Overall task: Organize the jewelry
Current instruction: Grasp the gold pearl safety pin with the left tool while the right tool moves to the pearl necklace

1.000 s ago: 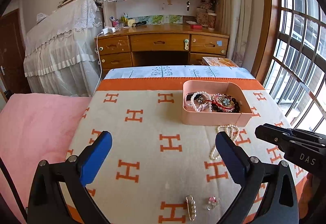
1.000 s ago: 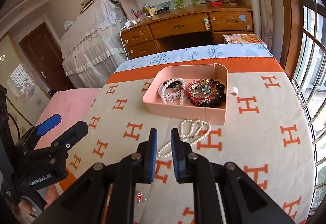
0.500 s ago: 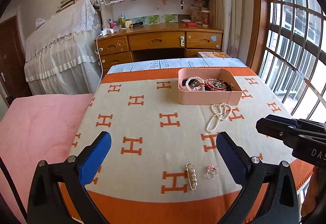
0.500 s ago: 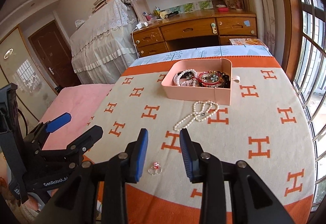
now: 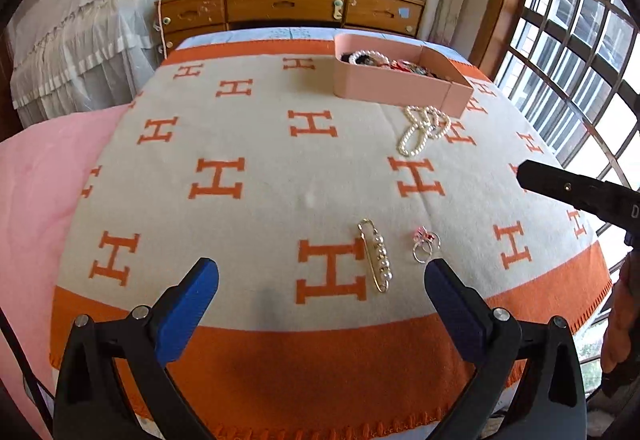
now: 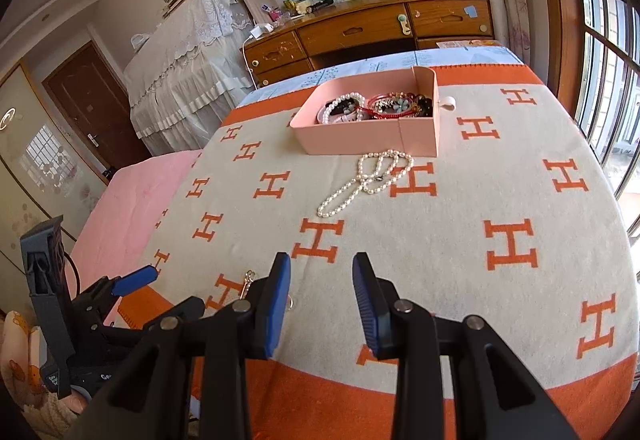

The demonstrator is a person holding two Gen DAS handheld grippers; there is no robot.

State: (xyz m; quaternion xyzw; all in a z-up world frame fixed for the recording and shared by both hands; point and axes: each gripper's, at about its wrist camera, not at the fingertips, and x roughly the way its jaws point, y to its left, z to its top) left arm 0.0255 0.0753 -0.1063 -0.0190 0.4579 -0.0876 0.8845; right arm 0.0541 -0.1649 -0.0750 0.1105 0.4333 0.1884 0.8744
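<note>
Two spread-jawed hand-held grippers (image 5: 320, 288) (image 6: 321, 296) hover near brooch (image 5: 376, 260).

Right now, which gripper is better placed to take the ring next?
Left, probably. The ring lies just ahead of the open left gripper, near its right finger. The right gripper is open too, but its left finger nearly hides the ring.

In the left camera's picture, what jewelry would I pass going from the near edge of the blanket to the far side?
Pearl pin → ring → pearl necklace → pink box with bracelets inside.
</note>
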